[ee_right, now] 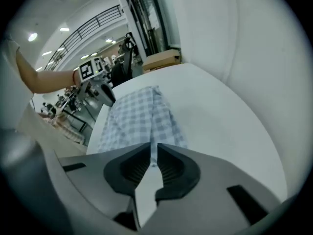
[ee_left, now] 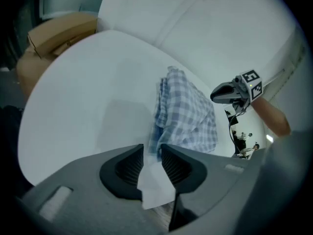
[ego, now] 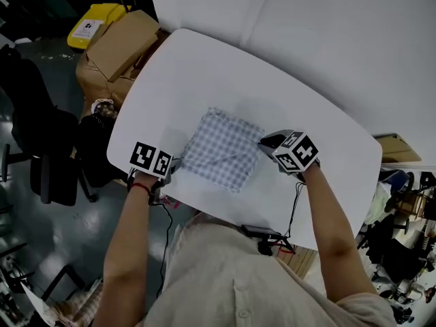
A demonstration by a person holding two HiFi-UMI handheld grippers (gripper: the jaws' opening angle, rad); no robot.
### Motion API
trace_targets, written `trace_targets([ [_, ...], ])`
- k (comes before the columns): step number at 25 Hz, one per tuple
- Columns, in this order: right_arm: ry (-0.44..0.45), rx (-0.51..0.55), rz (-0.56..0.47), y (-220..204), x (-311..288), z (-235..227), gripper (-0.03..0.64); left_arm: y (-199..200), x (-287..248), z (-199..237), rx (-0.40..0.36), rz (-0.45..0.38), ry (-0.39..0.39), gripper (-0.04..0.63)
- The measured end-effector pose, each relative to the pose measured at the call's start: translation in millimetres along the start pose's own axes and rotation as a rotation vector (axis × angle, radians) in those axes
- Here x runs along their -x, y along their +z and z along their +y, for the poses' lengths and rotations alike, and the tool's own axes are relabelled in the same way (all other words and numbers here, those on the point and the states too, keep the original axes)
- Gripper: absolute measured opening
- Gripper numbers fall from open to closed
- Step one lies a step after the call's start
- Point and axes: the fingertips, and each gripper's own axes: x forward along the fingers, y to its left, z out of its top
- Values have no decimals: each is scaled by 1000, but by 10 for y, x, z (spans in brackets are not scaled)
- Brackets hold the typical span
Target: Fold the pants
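Head view shows folded pants on the table between left gripper and right gripper, both with jaws narrowly parted and empty; a careless withdrawal could snag an edge and undo the fold.

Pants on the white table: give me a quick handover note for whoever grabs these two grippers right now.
Left gripper: jaws slightly apart, nothing clamped, tips at the left edge of the pants.
Right gripper: jaws a narrow gap apart, nothing clamped, tips at the opposite edge.
Pants: blue checked, lying as a compact folded rectangle in the middle of the table.
Done: they look folded down to a small packet.
Left: probably only squaring up the edges, or one more fold if a smaller packet is wanted.
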Motion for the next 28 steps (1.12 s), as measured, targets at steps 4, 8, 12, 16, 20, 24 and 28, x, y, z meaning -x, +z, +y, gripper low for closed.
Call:
trace_targets([
  [4, -94, -59, -104, 30, 279, -131, 94, 348, 426, -166, -159, -171, 122, 104],
  [8, -12, 70, -109, 11, 304, 520, 109, 838, 389, -705, -405, -201, 13, 54],
  [12, 75, 215, -13, -170, -146, 1128, 109, 1192, -45, -822, -548, -89, 43, 38],
  [16, 129, 281, 97, -410, -439, 1353, 82, 1402, -353, -678, -569, 0, 127, 31],
  [20, 157, 282, 151, -644, -518, 1381, 83, 1416, -569, -520, -517, 49, 123, 26],
  [24, 195, 211, 119, -631, -442, 1306, 86, 1493, -546, -497, -341, -4, 13, 25],
  [28, 222, 1, -107, -331, -11, 1222, 92, 1535, -149, -473, -153, -169, -101, 25],
])
